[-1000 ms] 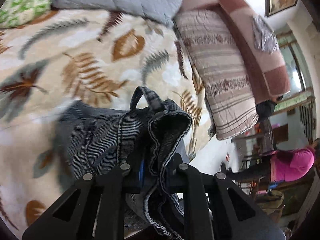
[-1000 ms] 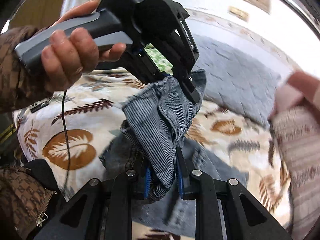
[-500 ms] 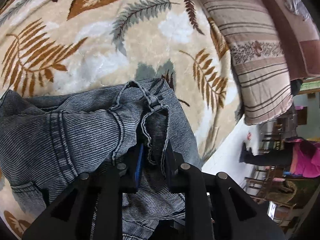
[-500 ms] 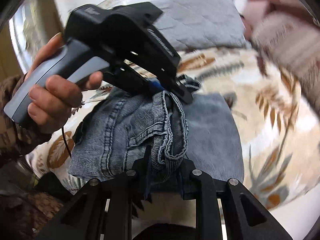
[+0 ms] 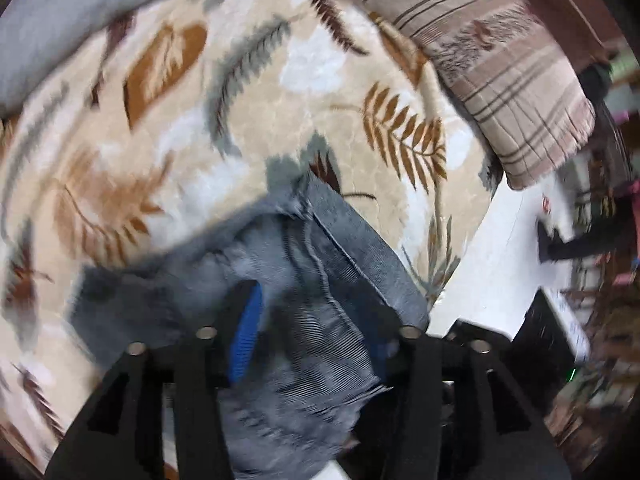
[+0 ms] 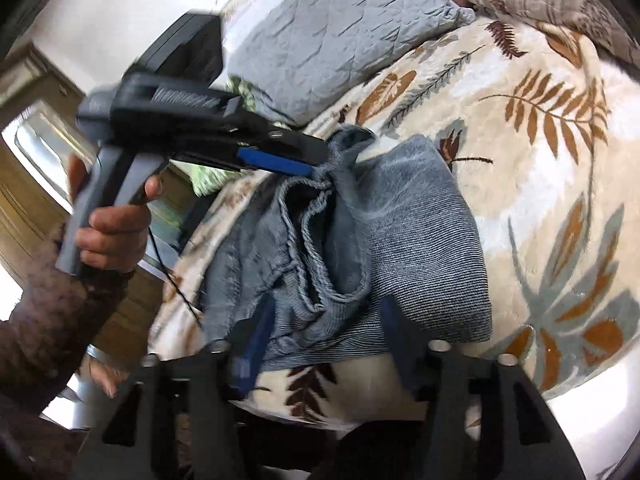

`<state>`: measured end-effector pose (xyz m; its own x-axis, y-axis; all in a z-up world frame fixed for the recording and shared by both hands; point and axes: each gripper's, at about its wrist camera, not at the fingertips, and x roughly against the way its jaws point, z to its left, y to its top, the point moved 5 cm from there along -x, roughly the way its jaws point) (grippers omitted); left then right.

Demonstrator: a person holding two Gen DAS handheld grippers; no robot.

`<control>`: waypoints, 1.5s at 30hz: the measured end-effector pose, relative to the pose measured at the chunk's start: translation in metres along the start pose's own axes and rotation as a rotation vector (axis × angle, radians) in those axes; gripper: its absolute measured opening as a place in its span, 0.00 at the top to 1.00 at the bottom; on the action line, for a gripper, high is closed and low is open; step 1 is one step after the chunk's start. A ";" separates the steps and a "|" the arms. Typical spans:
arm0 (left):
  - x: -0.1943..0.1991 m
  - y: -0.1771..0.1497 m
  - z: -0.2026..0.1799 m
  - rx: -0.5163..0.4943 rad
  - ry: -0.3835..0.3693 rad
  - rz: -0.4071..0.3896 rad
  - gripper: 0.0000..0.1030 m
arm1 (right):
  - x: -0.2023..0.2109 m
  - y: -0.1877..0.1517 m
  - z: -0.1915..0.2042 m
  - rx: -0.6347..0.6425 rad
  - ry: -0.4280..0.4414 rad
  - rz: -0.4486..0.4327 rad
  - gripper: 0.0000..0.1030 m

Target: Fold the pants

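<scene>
The blue-grey denim pants [image 6: 384, 240] lie in a folded bundle on the leaf-patterned blanket [image 6: 560, 128], near its front edge. In the left wrist view the pants [image 5: 312, 304] lie between and under my left gripper [image 5: 320, 320], whose jaws stand wide apart. My right gripper [image 6: 328, 336] is open too, its jaws spread over the near edge of the bundle. The left gripper also shows in the right wrist view [image 6: 304, 160], held in a hand above the bundle's far end.
A grey quilted pillow [image 6: 340, 28] lies at the back of the bed. A striped brown-pink cushion [image 5: 500, 64] lies at the right. The bed edge and white floor [image 5: 500, 272] are just past the pants. A wooden cabinet [image 6: 36, 184] stands at left.
Both grippers have opened and let go of the waistband. The pants have dropped onto the blanket as a folded bundle. Both grippers have pulled back a little.
</scene>
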<state>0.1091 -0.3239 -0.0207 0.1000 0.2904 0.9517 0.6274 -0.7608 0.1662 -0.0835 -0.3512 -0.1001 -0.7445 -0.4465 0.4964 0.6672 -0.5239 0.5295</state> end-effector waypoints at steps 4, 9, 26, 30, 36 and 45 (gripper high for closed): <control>0.011 0.009 0.010 -0.084 -0.027 0.025 0.30 | -0.005 0.002 0.000 -0.011 -0.011 0.006 0.28; -0.018 0.017 0.022 -0.142 0.020 0.121 0.30 | -0.018 0.001 0.008 -0.044 0.022 0.022 0.28; -0.008 0.000 0.013 -0.166 -0.101 -0.009 0.84 | -0.003 0.019 0.016 -0.138 0.106 -0.041 0.88; -0.010 0.013 -0.017 -0.181 -0.089 -0.063 0.84 | 0.020 0.026 0.001 -0.156 0.080 -0.097 0.88; -0.058 0.025 -0.018 -0.077 -0.005 -0.045 0.84 | 0.010 0.008 -0.062 -0.283 -0.014 -0.072 0.88; -0.028 0.019 -0.005 0.088 0.007 -0.127 0.83 | 0.013 0.016 -0.053 -0.225 -0.042 -0.030 0.67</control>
<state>0.1146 -0.3494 -0.0430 0.0109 0.3768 0.9262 0.6996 -0.6647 0.2622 -0.0840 -0.4044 -0.1216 -0.7592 -0.3998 0.5136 0.6192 -0.6870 0.3803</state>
